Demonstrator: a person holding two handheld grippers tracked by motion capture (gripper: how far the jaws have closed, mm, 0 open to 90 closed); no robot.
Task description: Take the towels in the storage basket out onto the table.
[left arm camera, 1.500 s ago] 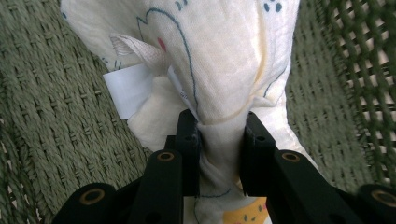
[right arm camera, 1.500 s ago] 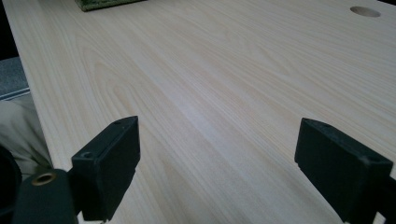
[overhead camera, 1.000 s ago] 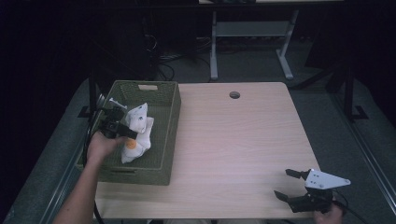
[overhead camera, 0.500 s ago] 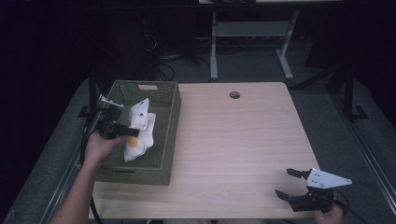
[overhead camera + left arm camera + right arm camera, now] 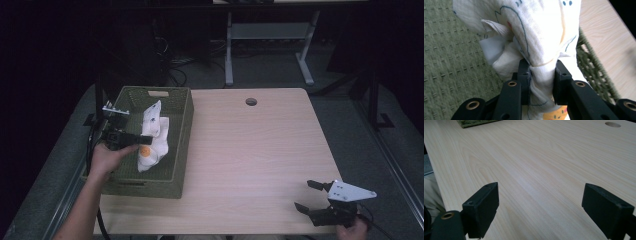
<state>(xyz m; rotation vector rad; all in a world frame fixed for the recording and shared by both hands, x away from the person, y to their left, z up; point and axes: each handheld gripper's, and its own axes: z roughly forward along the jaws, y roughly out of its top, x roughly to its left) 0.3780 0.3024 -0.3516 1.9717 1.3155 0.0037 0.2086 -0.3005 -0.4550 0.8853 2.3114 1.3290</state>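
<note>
Cloth (image 5: 541, 32) white, blue line drawings, orange spot; basket (image 5: 177, 125) olive green weave; table (image 5: 260, 150) pale woodgrain.

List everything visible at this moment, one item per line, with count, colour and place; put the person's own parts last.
basket: 1, olive green woven, left side of the table.
cloth: 1, white with blue line drawings and an orange patch, bunched inside the basket, pinched by the left tongs.
table: 1, light wood, centre of the high view.
cable hole: 1, dark round, far edge of the table.
metal frame: 1, pale grey, on the floor beyond the table.
left tongs: 1, black, over the basket, shut on the cloth.
right tongs: 1, black with a grey plate, near right corner of the table, open, holding nothing.
left hand: 1, at the basket's left wall.
</note>
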